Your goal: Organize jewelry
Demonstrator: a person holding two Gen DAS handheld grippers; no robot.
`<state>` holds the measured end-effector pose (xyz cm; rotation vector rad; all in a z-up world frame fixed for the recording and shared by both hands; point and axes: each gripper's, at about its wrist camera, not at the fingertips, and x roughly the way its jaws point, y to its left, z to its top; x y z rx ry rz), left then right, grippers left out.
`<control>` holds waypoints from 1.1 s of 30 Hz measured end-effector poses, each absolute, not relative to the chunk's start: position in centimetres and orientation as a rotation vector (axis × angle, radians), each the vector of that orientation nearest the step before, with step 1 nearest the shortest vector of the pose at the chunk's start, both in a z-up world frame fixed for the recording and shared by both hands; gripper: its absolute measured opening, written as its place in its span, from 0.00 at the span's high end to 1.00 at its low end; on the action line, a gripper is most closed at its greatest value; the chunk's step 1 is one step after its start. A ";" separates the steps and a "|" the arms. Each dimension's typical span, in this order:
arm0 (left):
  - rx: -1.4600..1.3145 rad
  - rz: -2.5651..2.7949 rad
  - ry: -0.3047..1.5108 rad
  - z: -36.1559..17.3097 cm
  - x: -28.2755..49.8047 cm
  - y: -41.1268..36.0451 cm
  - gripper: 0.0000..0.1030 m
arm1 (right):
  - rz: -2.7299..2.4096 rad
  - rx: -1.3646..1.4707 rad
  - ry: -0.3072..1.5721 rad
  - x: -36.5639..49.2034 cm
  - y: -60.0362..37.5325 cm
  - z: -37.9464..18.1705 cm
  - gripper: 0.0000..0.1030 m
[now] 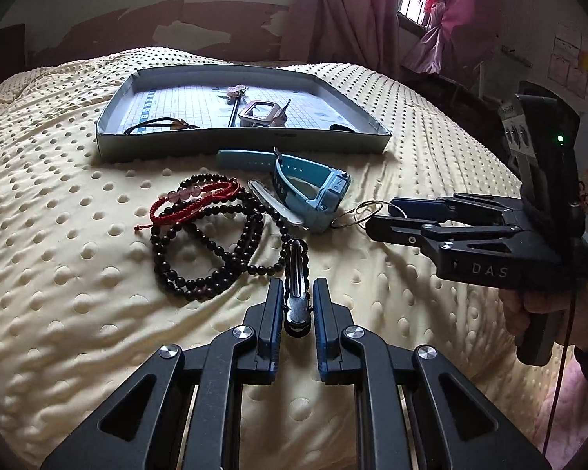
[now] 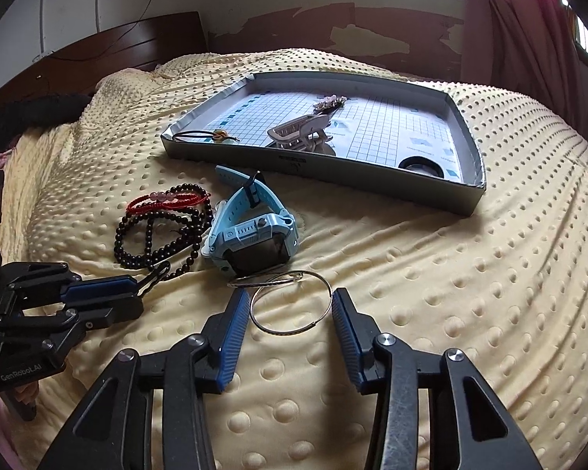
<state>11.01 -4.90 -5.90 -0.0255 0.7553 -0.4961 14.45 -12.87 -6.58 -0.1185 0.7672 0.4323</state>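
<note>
My left gripper (image 1: 297,284) is shut on a dark metal hair clip (image 1: 296,297), whose tip rests by the dark bead necklace (image 1: 215,250). A red braided bracelet (image 1: 192,199) lies on the beads and a light blue watch (image 1: 317,192) lies to their right. My right gripper (image 2: 290,293) stands open, its fingers either side of a thin metal hoop (image 2: 322,315) on the bedspread. A second hoop (image 2: 270,280) lies flat just ahead by the watch (image 2: 254,231). From the right wrist view the left gripper (image 2: 137,297) holds the clip (image 2: 155,276).
A shallow grey tray (image 1: 239,143) lies beyond the jewelry on the dotted yellow bedspread (image 2: 450,293). It holds a black cord with a pendant (image 2: 200,136), a beige claw clip (image 2: 300,133), a flower hairpin (image 1: 235,92) and a round black item (image 2: 421,165). A hand (image 1: 545,313) grips the right tool.
</note>
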 end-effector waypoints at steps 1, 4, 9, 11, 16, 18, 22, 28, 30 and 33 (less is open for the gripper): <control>-0.025 -0.497 0.753 -5.8 11.0 -4.9 0.88 | 0.432 -0.118 0.767 14.3 -12.9 -6.4 0.60; -0.021 -0.498 0.735 -5.7 10.7 -4.9 0.88 | 0.431 -0.102 0.762 13.9 -13.3 -6.0 0.60; -0.021 -0.498 0.720 -5.5 10.2 -4.9 0.89 | 0.423 -0.108 0.740 13.3 -13.5 -5.3 0.61; -0.027 -0.497 0.719 -5.5 10.2 -4.9 0.89 | 0.424 -0.104 0.731 13.2 -13.6 -5.0 0.61; -0.035 -0.499 0.688 -5.0 9.9 -4.7 0.89 | 0.420 -0.102 0.690 12.9 -13.7 -4.0 0.61; -0.041 -0.499 0.674 -4.7 9.7 -4.5 0.89 | 0.418 -0.098 0.677 12.8 -13.9 -3.6 0.61; -0.054 -0.490 0.662 -4.3 9.8 -4.2 0.89 | 0.417 -0.087 0.648 12.5 -14.1 -2.8 0.61; -0.077 -0.461 0.646 -3.1 10.9 -3.6 0.89 | 0.434 -0.098 0.600 13.0 -13.7 -1.3 0.61; -0.095 -0.451 0.634 -2.2 11.8 -3.0 0.89 | 0.441 -0.112 0.589 13.9 -13.2 -0.6 0.61; -0.125 -0.434 0.616 -0.4 14.1 -2.6 0.89 | 0.441 -0.096 0.565 15.5 -12.8 0.5 0.61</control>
